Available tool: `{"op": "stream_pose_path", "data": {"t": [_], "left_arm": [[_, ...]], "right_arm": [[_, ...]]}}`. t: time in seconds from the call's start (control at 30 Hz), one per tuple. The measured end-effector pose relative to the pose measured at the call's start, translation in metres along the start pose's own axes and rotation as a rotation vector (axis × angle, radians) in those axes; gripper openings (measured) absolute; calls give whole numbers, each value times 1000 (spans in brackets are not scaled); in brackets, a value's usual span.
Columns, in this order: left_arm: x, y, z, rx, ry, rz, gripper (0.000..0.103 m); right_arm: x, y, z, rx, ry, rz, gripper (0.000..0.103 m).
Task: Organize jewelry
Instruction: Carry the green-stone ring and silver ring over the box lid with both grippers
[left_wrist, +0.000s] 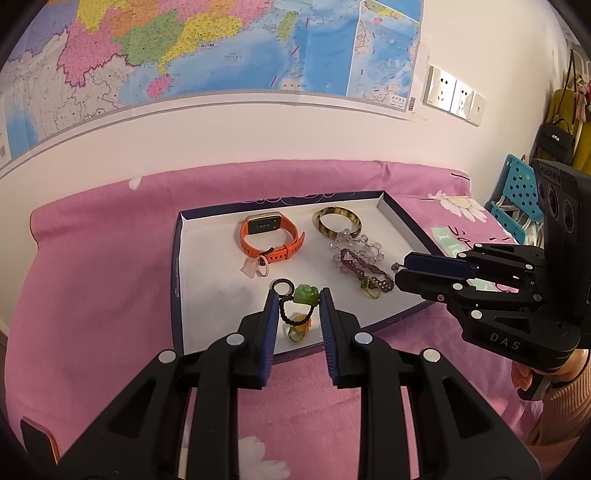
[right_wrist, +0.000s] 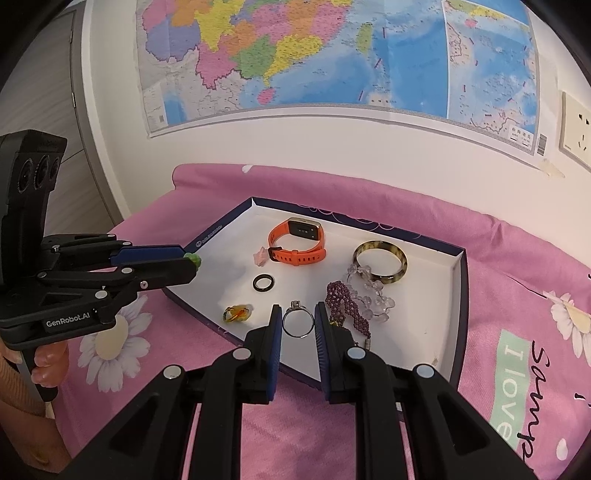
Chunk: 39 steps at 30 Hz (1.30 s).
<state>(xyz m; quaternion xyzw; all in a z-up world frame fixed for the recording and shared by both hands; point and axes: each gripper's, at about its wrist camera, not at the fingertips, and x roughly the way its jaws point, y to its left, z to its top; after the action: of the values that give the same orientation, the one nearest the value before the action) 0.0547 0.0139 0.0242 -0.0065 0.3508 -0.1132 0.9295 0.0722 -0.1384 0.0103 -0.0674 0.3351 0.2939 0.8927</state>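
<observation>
One view only: silver ring (right_wrist: 298, 324) in right gripper (right_wrist: 295, 314).

Your right gripper (right_wrist: 297, 317) hangs over the near edge of the white-lined tray (right_wrist: 456, 295), its blue pads closed on a silver ring (right_wrist: 297, 324) that stands upright between them. At the left, your left gripper (right_wrist: 192, 264) reaches in sideways with a small green piece (right_wrist: 192, 259) pinched at its tips, just over the tray's left corner. Inside the tray lie an orange watch (right_wrist: 298, 240), a pink charm (right_wrist: 260, 256) beside its strap, a black ring (right_wrist: 263, 283), an amber-yellow ring (right_wrist: 237, 313), a tortoiseshell bangle (right_wrist: 380, 262), a clear bead bracelet (right_wrist: 373, 295) and a purple bead bracelet (right_wrist: 345, 306). The tray rests on a pink daisy-print bedcover (right_wrist: 517, 295), below a wall map (right_wrist: 332, 55).
</observation>
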Motion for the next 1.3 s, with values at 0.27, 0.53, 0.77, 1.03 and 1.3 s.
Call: {"op": "stream_pose_path", "data": {"t": [0.27,0.53,0.77,1.03,1.3], "left_arm": [[4,1,0,-5,6,6,23],[9,2,1,-10,10,10,23],[11,3,2,-11,14,13,23],[16,4,3,-17,20,18,23],[25,6,5,-19,33,27,23]], "right_arm": [[3,-3,1,7,3,1,16],[9,-5,3,11,10,2,16],[12,-4,5,9,11,-1,16],[17,-5,7,5,19,-4,16],[22,-6,9,5,29,-9,16]]}}
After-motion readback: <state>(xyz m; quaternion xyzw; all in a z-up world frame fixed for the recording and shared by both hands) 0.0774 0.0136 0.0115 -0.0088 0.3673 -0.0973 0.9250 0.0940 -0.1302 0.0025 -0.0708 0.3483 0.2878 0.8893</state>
